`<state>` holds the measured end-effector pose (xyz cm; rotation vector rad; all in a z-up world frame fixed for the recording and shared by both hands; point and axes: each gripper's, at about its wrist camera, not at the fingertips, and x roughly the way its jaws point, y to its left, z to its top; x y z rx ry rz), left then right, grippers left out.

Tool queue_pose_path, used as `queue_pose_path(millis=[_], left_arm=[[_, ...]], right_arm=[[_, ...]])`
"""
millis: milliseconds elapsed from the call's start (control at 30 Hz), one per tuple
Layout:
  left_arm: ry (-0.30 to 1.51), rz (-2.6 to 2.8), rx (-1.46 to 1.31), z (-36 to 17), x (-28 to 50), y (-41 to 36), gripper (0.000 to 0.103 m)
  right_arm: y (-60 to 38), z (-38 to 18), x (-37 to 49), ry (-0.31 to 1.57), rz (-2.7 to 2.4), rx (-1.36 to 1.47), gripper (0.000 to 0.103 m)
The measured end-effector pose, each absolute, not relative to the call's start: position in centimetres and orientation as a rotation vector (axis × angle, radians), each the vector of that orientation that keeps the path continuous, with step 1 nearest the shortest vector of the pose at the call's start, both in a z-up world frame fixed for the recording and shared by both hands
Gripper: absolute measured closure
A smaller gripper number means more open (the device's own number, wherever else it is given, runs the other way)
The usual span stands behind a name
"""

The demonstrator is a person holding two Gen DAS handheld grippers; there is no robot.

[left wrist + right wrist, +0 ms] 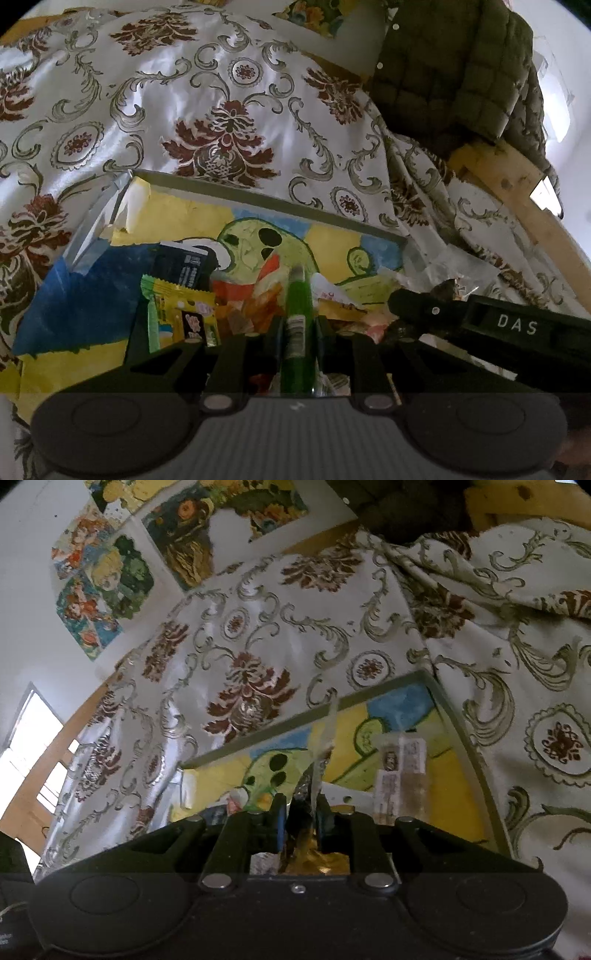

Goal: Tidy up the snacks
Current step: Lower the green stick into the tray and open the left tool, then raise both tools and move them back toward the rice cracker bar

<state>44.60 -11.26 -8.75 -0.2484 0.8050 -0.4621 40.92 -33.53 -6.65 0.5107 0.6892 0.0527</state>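
Left gripper (pixel 297 325): we see its jaws clamped on a green snack stick (pixel 295 332) that points straight ahead.
Right gripper (pixel 301 808): we see it pinched on a clear-and-gold wrapper (pixel 321 746).
Tray (pixel 258 195): its grey rim runs ahead of both grippers; loose snack packets (pixel 184 314) lie just left of our left fingers.
Open room: patterned tablecloth (pixel 221 92) beyond the rim.

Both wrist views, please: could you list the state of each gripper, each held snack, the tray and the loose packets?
Left gripper: shut on the green stick.
Green stick: held lengthwise between the fingers, above the tray.
Right gripper: shut on the gold wrapper.
Gold wrapper: pinched, its clear end sticking up.
Tray: lying on the patterned cloth, holding snacks.
Yellow packet: loose in the tray, sealed.
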Motion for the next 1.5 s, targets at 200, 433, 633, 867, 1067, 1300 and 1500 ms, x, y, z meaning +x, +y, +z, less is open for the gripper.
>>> queue_pose_path(millis=[200,433,633,867,1067,1300,1500], left_arm=[[0.812,-0.44,-0.22,-8.3,44.3,-11.9,0.083],[0.78,-0.423,-0.187,-6.8,43.4,-12.1,0.077],[0.745,-0.396,-0.163,-5.0,41.6,-11.5,0.058],[0.707,-0.338,-0.177,-2.8,39.1,-9.4,0.028],[0.665,-0.296,-0.178,-1.0,36.0,-7.7,0.012],[0.617,-0.244,-0.24,1.1,31.9,-5.2,0.002],[0.566,-0.191,-0.263,2.9,27.8,-2.6,0.0]], right_arm=[[-33.9,-6.4,40.8,0.745,0.015,0.513,0.065],[-34.3,-5.2,40.4,0.795,0.008,0.529,0.035],[-34.6,-3.6,39.1,0.793,0.02,0.553,0.021],[-35.0,-1.4,37.1,0.786,0.061,0.602,0.006],[-34.7,0.4,34.6,0.775,0.08,0.571,0.001],[-33.9,3.0,30.8,0.713,0.064,0.481,0.001],[-31.6,4.5,26.6,0.658,0.052,0.342,0.001]])
